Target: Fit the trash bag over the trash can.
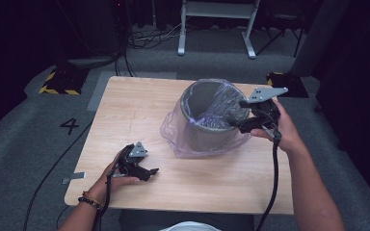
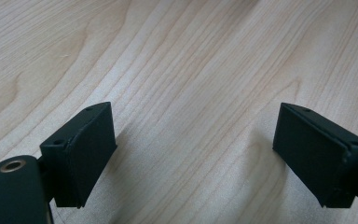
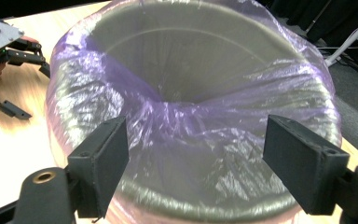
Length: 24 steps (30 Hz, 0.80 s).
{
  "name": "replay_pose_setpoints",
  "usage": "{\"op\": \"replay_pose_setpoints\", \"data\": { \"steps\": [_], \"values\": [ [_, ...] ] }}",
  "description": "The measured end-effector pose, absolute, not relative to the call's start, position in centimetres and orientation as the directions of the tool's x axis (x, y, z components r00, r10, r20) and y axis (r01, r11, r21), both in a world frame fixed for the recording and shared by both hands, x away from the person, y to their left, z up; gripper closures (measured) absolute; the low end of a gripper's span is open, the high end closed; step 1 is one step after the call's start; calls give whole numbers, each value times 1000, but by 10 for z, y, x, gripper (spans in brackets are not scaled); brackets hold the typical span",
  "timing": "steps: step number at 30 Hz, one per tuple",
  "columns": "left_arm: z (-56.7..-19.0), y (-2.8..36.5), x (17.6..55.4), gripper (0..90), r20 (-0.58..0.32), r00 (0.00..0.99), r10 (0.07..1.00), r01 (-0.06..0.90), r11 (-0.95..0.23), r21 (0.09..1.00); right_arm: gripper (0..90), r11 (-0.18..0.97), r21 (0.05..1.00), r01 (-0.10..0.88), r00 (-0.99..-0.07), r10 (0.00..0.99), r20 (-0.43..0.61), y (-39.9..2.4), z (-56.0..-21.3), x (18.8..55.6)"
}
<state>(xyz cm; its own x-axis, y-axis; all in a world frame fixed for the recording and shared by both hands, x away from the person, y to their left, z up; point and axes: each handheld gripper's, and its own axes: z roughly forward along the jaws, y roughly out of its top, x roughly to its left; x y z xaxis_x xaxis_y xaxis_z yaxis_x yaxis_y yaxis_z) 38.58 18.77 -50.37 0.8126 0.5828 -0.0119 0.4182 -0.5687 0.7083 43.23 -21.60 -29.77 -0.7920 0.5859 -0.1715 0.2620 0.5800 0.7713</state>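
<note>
High view first: one grey bin (image 1: 207, 118) sits on the wooden desk (image 1: 125, 115), toward the far right part of the top, closer to the far edge than the near one. It's a single round container, upright, with one thin purple plastic bag (image 1: 192, 139) as a liner. The bag is draped over the rim and hangs down the outside, bunching on the desk around the bin's base on the near-left side. Part of the plastic also sags across the mouth on the right. Looking down into it from the right gripper view, the bin (image 3: 186, 60) has nothing inside besides the liner (image 3: 186, 135), just bare grey wall.

Two grippers total. The right gripper (image 1: 243, 118) is up at the bin's right rim, jaws spread wide. In its own view the jaws stand either side of the crumpled plastic stretched over the near rim, but I can't see the pads pressing on it, so I'd call it open, not gripping.

The left gripper (image 1: 147, 172) rests low over the desk near the near-left corner, well apart from the bin. Its jaws are wide apart too, with only bare wood grain (image 2: 191, 93) between them.
</note>
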Motion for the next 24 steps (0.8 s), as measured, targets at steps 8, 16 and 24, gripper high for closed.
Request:
{"op": "replay_pose_setpoints", "data": {
  "steps": [8, 16, 24],
  "values": [
    [-504, 188, 386, 128, -12, 813, 583, 418, -569, 708, 222, 569, 782, 253, -783, 596, -180, -226, -297, 420],
    [-504, 188, 386, 127, -12, 813, 583, 418, -569, 708, 214, 586, 778, 229, -780, 588, -214, -234, -302, 408],
    [-504, 188, 386, 127, -12, 813, 583, 418, -568, 709, 225, 624, 754, 206, -768, 581, -271, -236, -312, 395]
  ]
}}
